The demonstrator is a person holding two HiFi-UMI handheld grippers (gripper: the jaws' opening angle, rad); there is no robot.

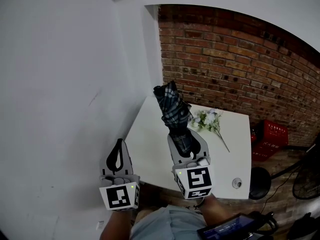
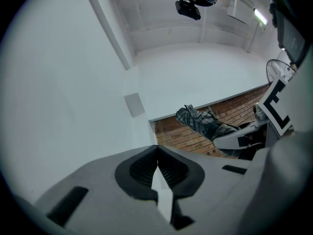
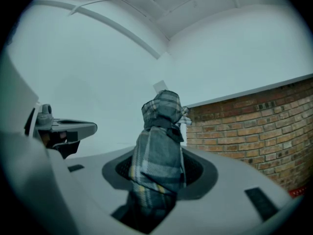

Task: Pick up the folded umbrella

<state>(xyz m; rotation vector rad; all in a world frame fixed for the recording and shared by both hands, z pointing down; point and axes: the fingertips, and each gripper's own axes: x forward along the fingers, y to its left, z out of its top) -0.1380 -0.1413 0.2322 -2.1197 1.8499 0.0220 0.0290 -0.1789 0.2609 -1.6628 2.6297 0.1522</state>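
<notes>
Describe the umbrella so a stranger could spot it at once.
Find the brick wall, then the white table before it. Over the table, the right gripper grips the folded umbrella, which sticks out past its jaws. It is the only dark plaid fabric bundle here; the flowers beside it are pale and lie on the table.

Dark plaid umbrella, white table, red-brown brick wall

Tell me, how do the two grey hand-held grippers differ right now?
The grey left gripper has its jaws shut on nothing; the grey right gripper clamps a dark plaid folded umbrella. The left shows lower in the head view than the right. Both carry a black-and-white marker cube.
</notes>
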